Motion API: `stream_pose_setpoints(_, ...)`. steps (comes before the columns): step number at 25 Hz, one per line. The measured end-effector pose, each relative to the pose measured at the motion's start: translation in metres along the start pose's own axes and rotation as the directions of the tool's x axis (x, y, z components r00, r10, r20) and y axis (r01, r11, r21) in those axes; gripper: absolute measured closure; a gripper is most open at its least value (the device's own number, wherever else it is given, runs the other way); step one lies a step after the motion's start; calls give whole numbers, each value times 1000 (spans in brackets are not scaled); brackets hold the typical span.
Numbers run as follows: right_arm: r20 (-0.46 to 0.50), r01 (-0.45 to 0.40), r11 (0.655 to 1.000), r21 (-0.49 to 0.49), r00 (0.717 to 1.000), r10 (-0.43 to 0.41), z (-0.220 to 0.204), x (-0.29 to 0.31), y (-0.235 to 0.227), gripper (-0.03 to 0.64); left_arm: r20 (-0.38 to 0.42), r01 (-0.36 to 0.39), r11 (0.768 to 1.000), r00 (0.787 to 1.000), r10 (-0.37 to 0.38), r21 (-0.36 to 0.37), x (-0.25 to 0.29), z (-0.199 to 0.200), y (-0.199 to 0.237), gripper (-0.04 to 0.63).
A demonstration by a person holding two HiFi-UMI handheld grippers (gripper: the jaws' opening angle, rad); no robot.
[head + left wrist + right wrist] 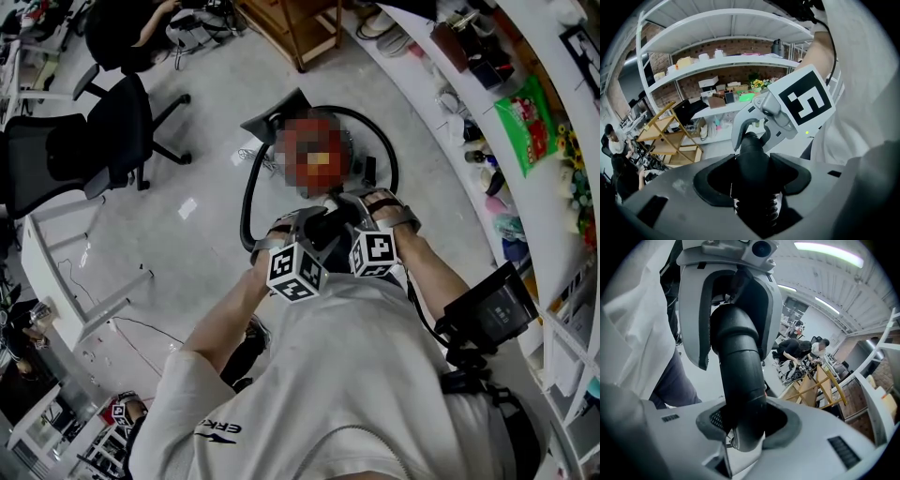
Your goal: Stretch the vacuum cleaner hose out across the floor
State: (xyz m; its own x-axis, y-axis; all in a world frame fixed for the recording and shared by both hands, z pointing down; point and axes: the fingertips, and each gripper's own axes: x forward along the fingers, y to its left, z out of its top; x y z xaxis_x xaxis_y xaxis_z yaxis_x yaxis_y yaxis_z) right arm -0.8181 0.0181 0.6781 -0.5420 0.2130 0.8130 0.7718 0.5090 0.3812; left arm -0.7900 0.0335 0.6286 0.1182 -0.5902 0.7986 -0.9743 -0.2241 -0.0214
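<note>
The hose is black; the marker cubes carry black-and-white squares; the shirt is white, the floor pale grey, the chair black.

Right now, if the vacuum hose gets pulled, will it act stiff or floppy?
Probably floppy: the hose lies in a loose curve on the floor. Its ribbed section should flex and stretch under pull. The smooth end tube looks rigid, so it likely won't bend there.

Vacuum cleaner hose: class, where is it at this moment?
In the head view the vacuum cleaner hose loops over the floor at centre, right of the office chair; its near end is gripped by the left gripper and right gripper.
</note>
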Motion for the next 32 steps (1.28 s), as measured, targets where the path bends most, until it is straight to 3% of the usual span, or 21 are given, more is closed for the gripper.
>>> stream_pose_setpoints(15,-11,72,997,-19,997,-72,23,-32,-36,479,-61,-37,981,997,50,193,-35,19,19,364)
stream_pose_setpoints(26,-3,140,989,40,990,-140,47,-65,-80,479,-56,-21,961,998,38,276,-73,51,49,364)
stream_pose_setpoints(32,-32,204,975,89,979,-202,50,-79,-108,480,-33,-1,937,999,13,350,-85,72,69,364)
